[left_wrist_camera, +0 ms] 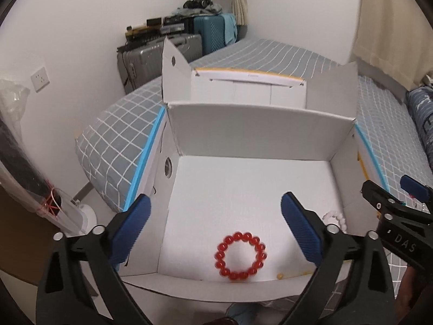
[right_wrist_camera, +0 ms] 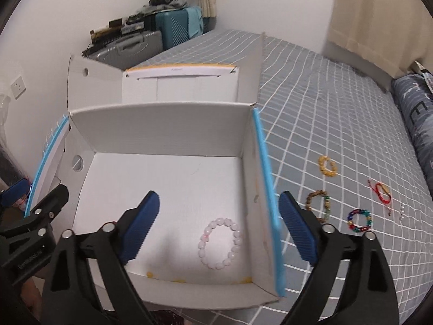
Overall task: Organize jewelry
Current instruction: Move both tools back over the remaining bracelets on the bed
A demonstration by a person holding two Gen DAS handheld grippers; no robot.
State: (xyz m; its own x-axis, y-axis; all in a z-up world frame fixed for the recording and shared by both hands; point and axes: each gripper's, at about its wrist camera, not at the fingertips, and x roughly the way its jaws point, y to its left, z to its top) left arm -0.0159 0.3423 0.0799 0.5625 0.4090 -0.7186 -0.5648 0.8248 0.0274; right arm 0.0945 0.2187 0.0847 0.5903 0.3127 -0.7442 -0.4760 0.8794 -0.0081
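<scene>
Inside the white box [left_wrist_camera: 243, 140] on the bed [right_wrist_camera: 338, 113]: red bead bracelet [left_wrist_camera: 240, 256] flat on the floor near the front wall, pale pink bracelet [right_wrist_camera: 219, 243] toward the right wall, apart from each other. Left tongs [left_wrist_camera: 216, 230] spread wide above the red one, holding nothing. Right tongs [right_wrist_camera: 219, 227] also wide apart, empty, straddling the box's right wall. Right of the box on the bed: yellow bracelet [right_wrist_camera: 328, 165], brown-green bracelet [right_wrist_camera: 318, 208], multicolour bracelet [right_wrist_camera: 360, 221], red cord bracelet [right_wrist_camera: 381, 192]; a small pale item further right, possibly earrings, too blurred to tell.

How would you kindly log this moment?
left gripper open | right gripper open | red bracelet, pink bracelet in box
</scene>
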